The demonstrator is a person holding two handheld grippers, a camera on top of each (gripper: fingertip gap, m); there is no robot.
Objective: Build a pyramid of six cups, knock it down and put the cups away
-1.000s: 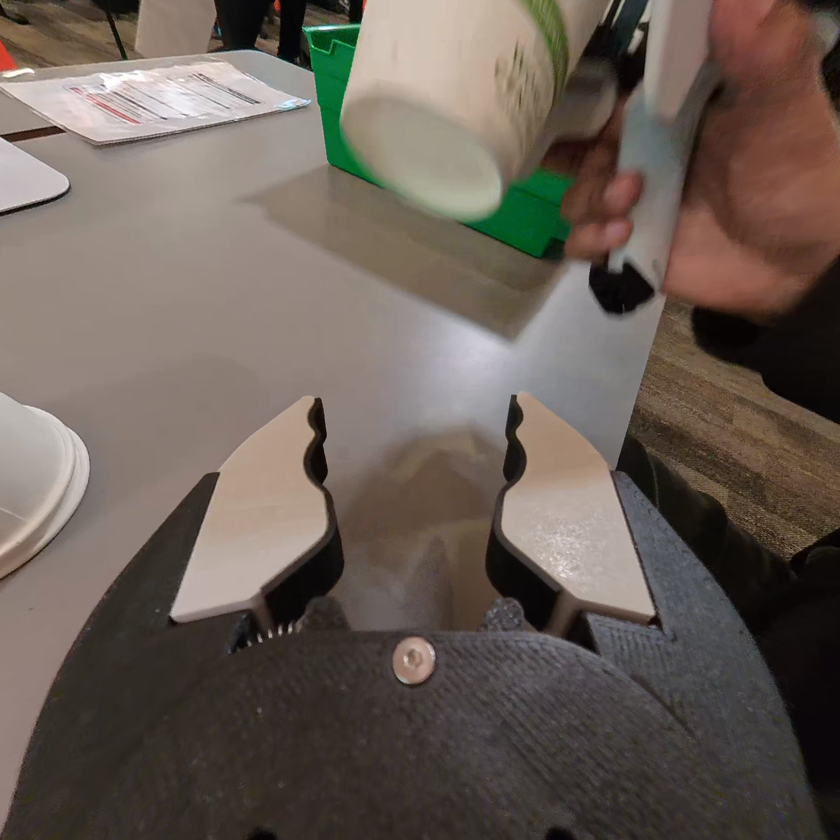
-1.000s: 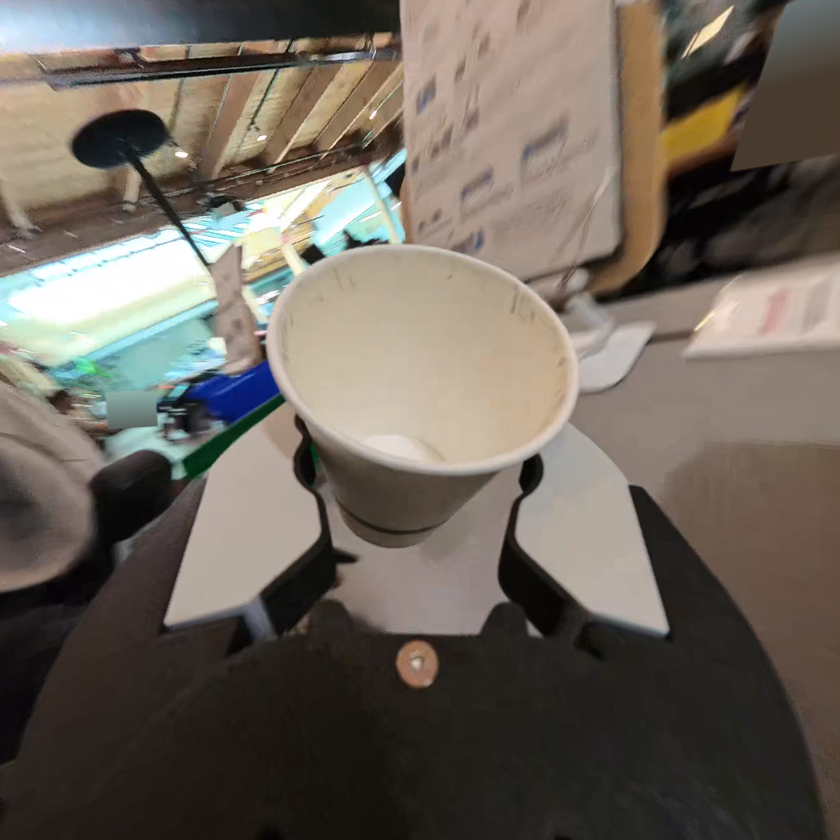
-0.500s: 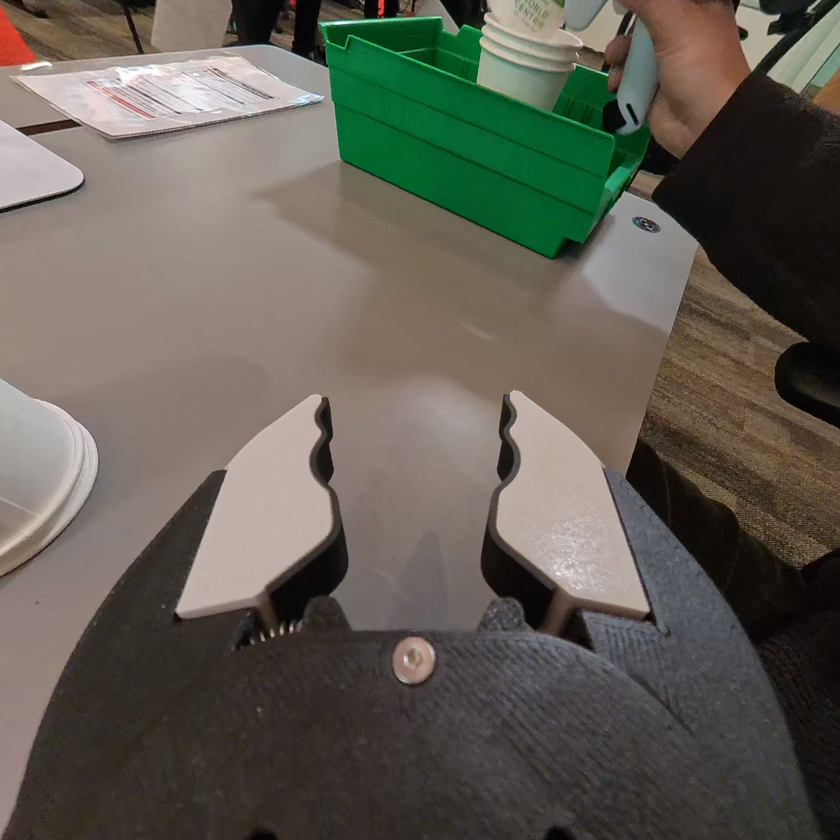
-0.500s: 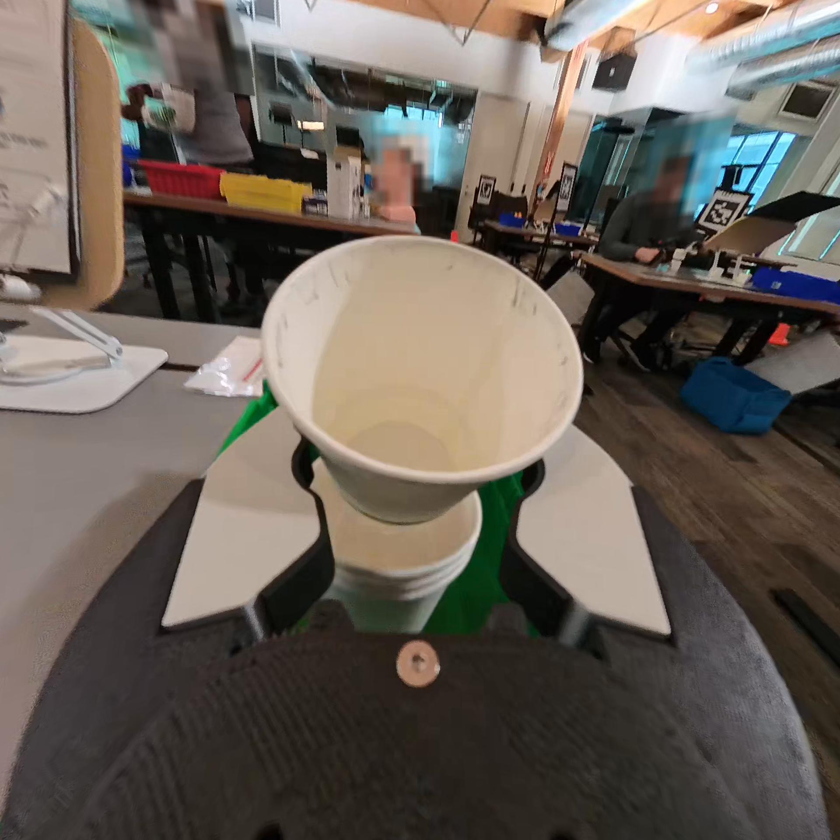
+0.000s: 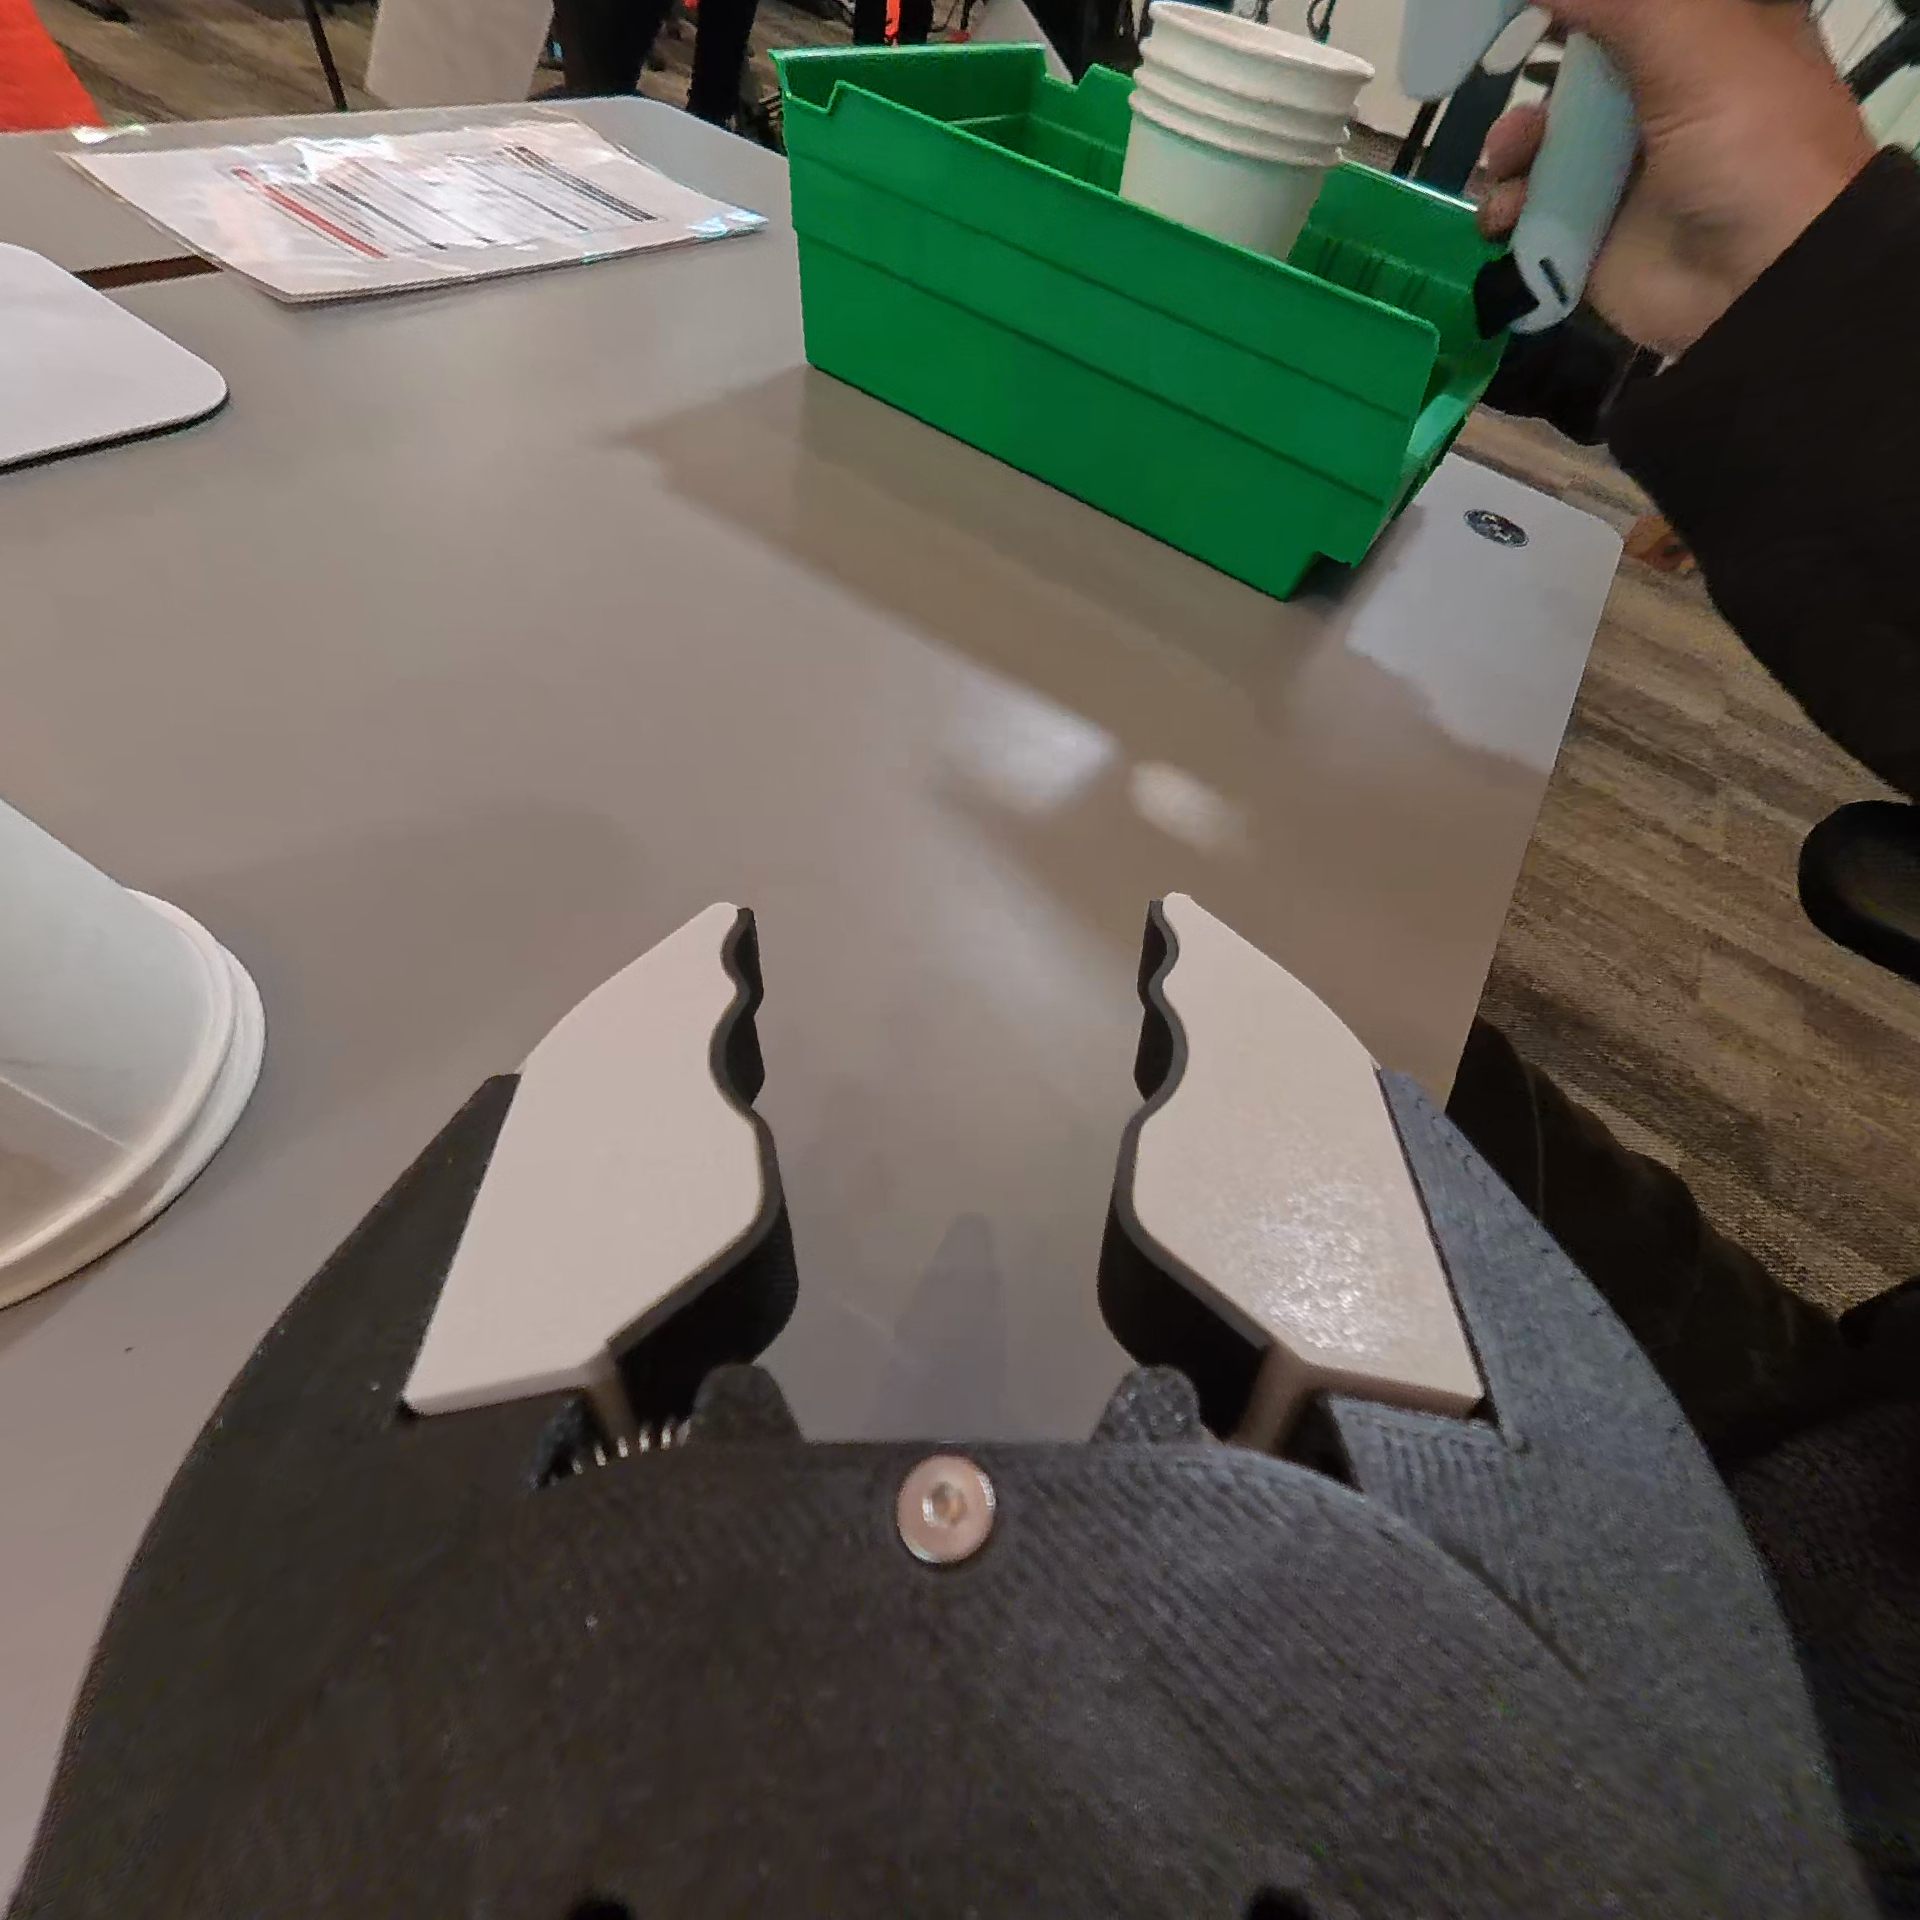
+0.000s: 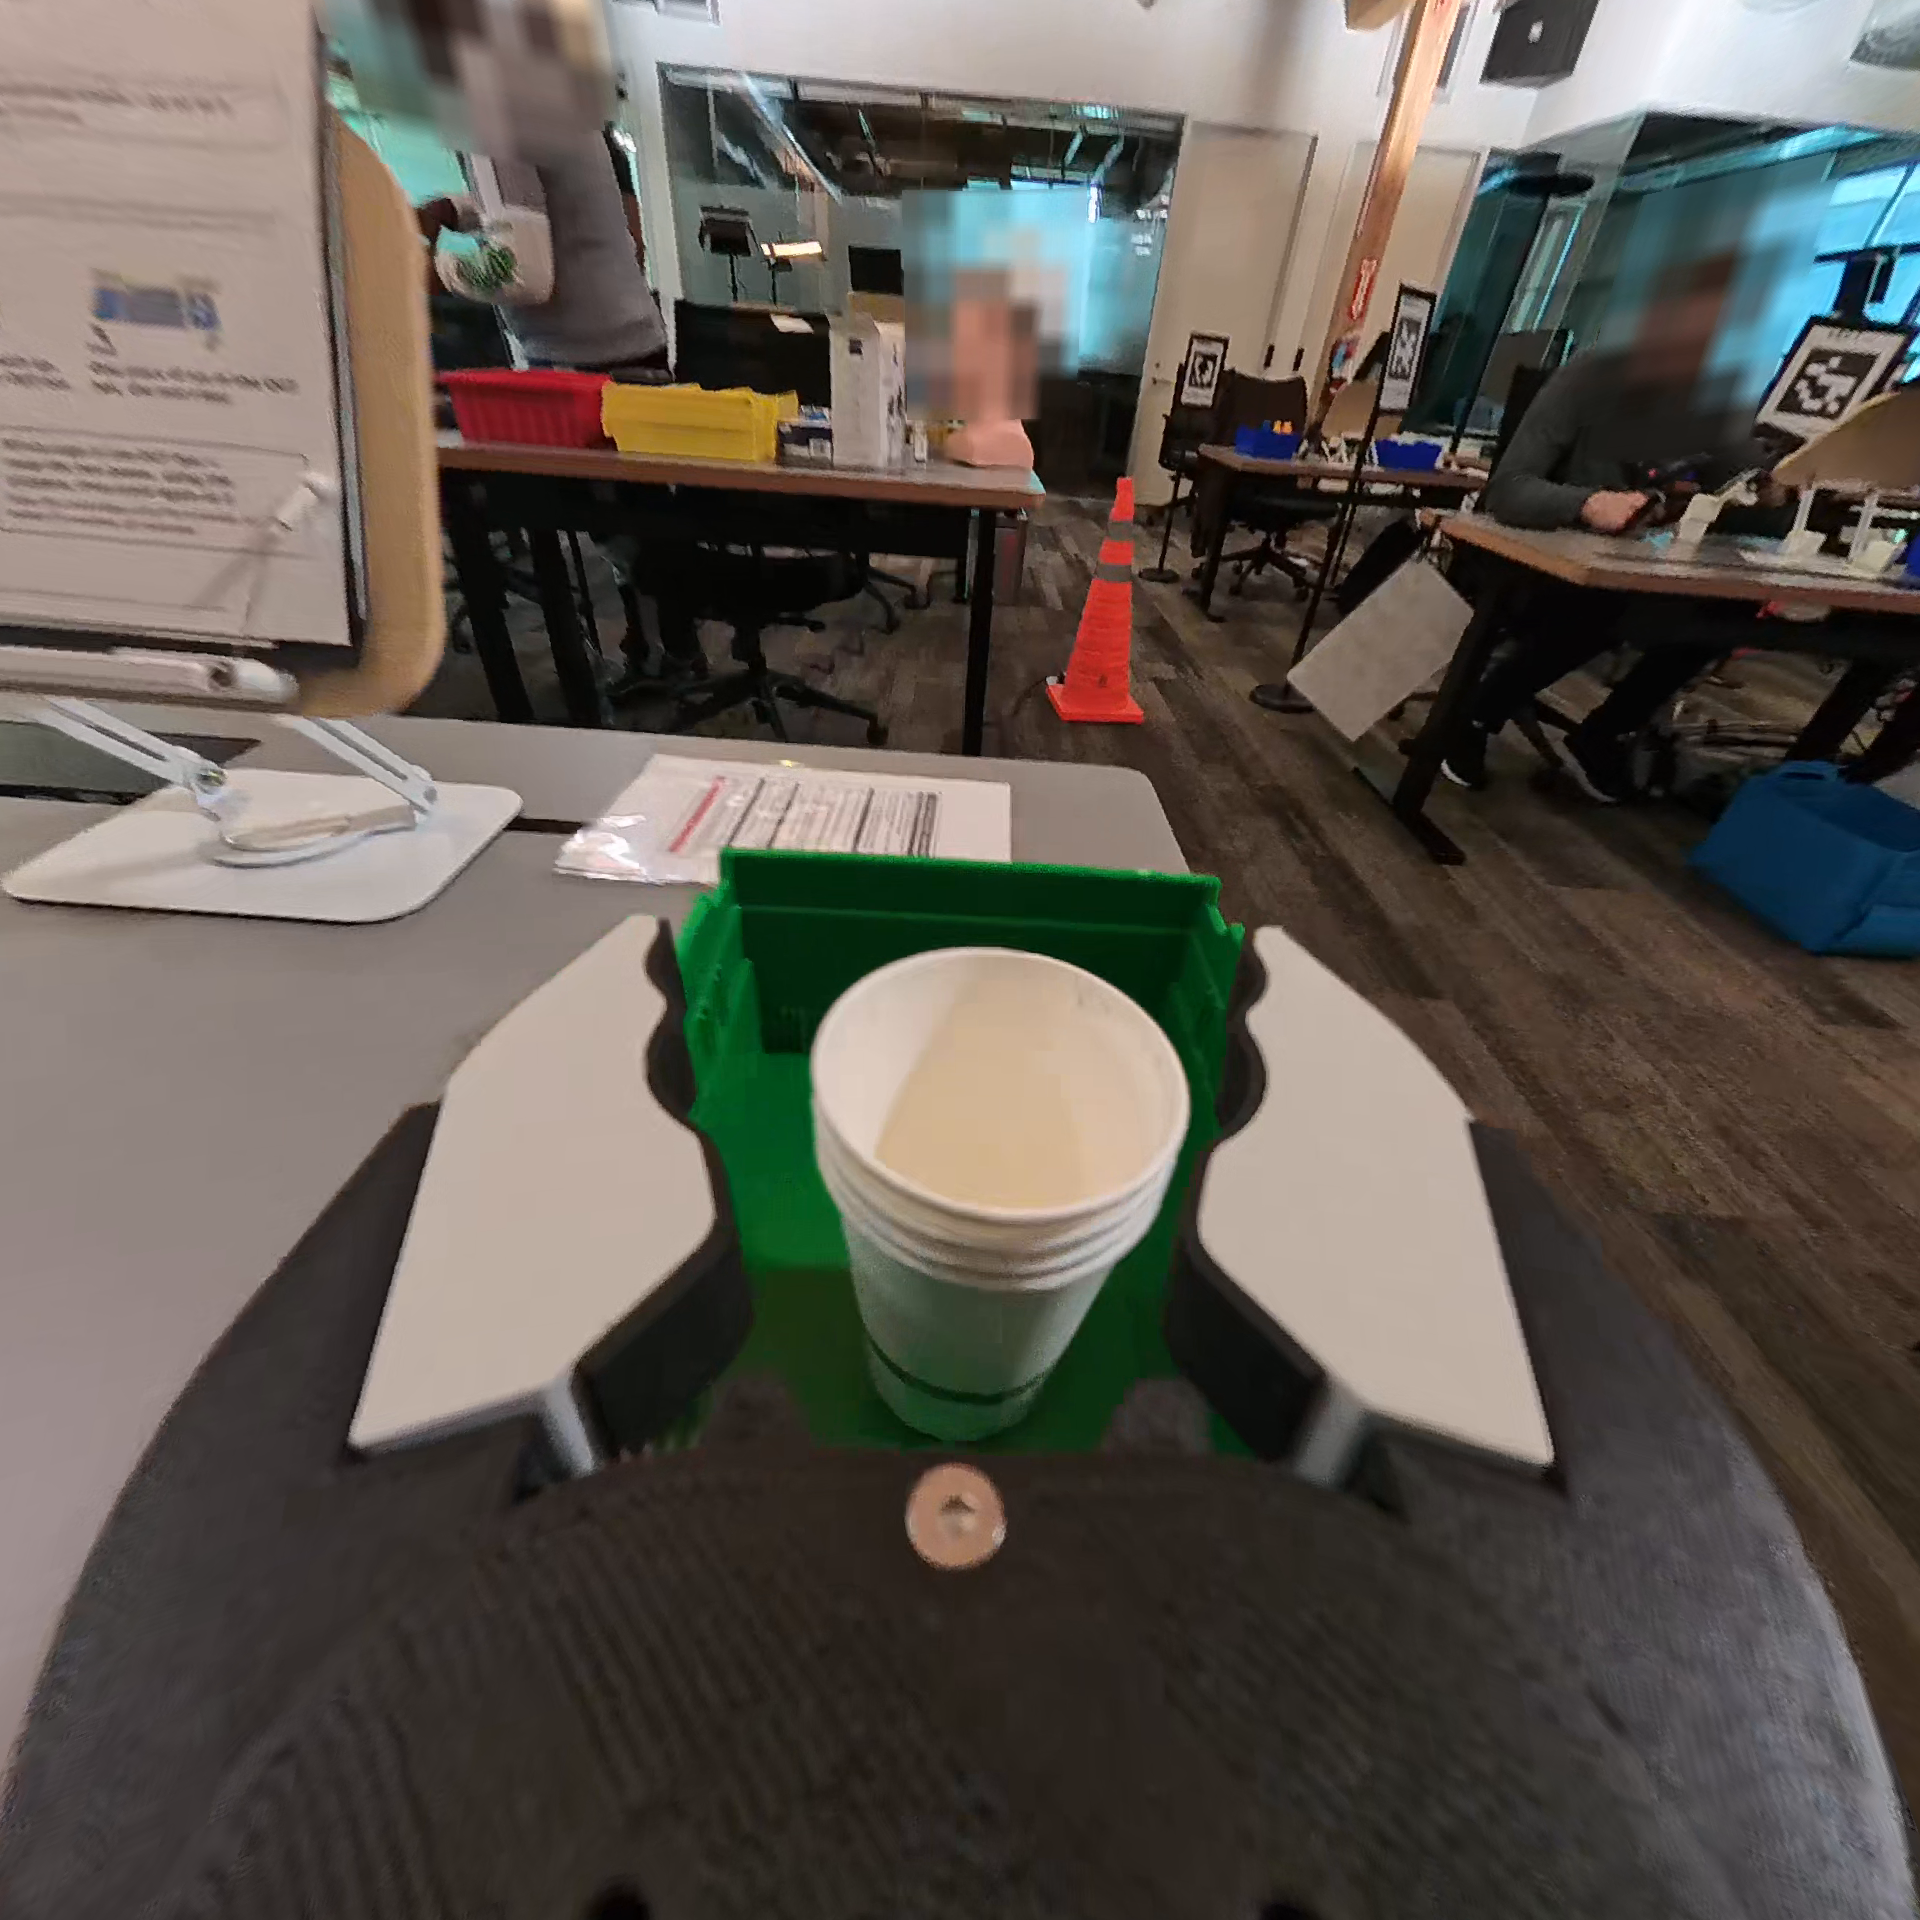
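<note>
Right tongs (image 6: 956, 1029) I see spread apart around a stack of paper cups (image 6: 992, 1174) standing in the green bin (image 6: 966, 904), not touching. Left tongs (image 5: 948, 966) gape over bare grey surface (image 5: 623, 644).

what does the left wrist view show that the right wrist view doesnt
Only the left wrist view shows the open, empty left gripper low over the grey table, an upside-down stack of white cups at its left, and the person's hand on the other gripper's handle.

Only the right wrist view shows the open right gripper spread around the cups without touching, an orange cone and a white stand.

Both show the upright cup stack in the green bin and a laminated sheet.
</note>
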